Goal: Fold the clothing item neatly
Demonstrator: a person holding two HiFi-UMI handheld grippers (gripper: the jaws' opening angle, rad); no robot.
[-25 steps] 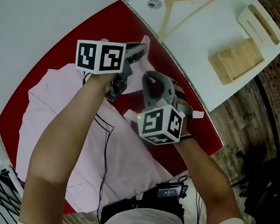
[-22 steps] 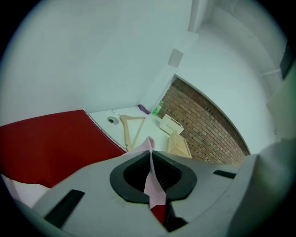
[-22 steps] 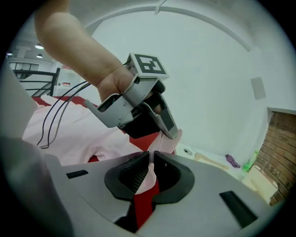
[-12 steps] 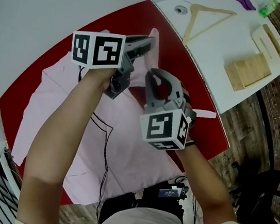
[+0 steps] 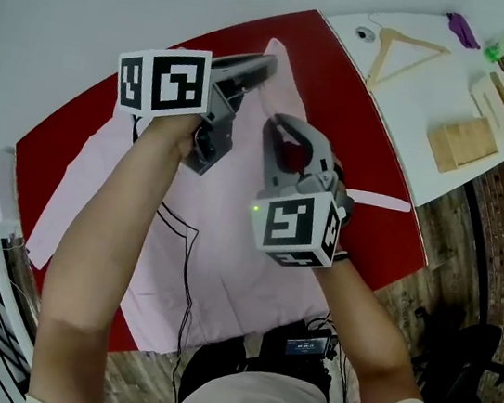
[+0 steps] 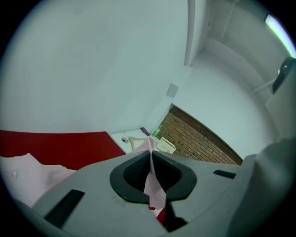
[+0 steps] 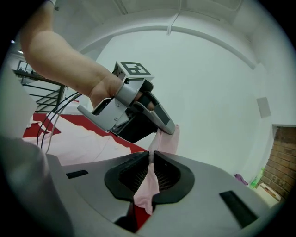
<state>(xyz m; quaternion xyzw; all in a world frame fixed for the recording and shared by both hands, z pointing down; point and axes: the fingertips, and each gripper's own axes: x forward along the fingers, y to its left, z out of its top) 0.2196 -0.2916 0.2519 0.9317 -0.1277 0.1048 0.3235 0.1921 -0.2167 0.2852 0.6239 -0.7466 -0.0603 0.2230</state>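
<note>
Together, two hand-held grippers, left (image 6: 151,153) and right (image 7: 151,158), pinch one pink garment (image 5: 225,253).

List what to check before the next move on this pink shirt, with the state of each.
1. Left gripper shut on pink shirt: ok.
2. Right gripper shut on the shirt: ok.
3. Both grips close together on one lifted edge: ok.
4. Black cable clear of the shirt: not ok, it crosses over the cloth.
5. Rest of shirt flat on red table: cannot tell, partly hidden.
6. Wooden hanger away from the shirt: ok.
</note>
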